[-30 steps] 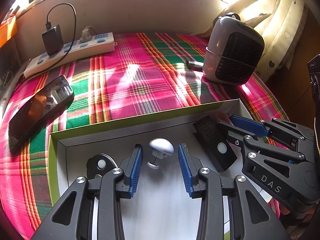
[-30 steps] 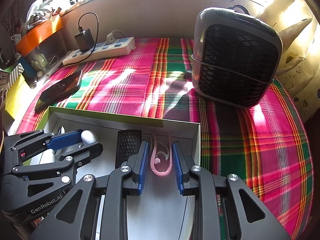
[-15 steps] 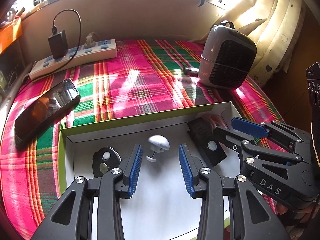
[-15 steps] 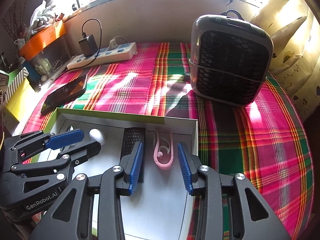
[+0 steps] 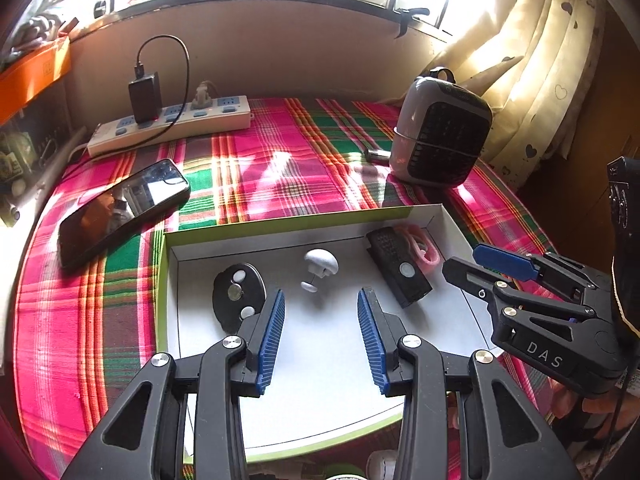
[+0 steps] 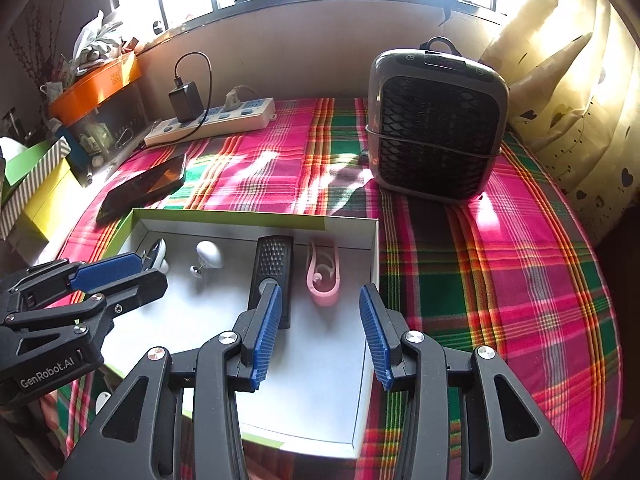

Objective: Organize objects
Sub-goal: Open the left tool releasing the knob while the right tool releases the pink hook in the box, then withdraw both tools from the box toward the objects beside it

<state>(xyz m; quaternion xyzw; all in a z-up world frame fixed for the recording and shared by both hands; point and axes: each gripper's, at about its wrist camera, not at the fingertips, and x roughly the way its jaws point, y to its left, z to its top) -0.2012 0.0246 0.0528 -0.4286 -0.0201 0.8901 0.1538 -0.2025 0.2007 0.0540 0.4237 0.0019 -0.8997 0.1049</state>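
The pink clip (image 6: 323, 276) lay in the box (image 6: 370, 272), long axis running up-frame, loop end nearest. The right gripper (image 6: 320, 330) was released, empty; the left gripper (image 5: 320, 330) likewise.

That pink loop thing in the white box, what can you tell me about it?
The pink loop looks like soft, rubbery plastic: a long, narrow U-shaped band, closed and thicker at the near end, with a small curled hook inside. It lies flat on the floor of the white box, near its right wall and far corner, just beside the black remote; whether they touch is unclear. No gripper touches it: the right gripper is open, short of it.
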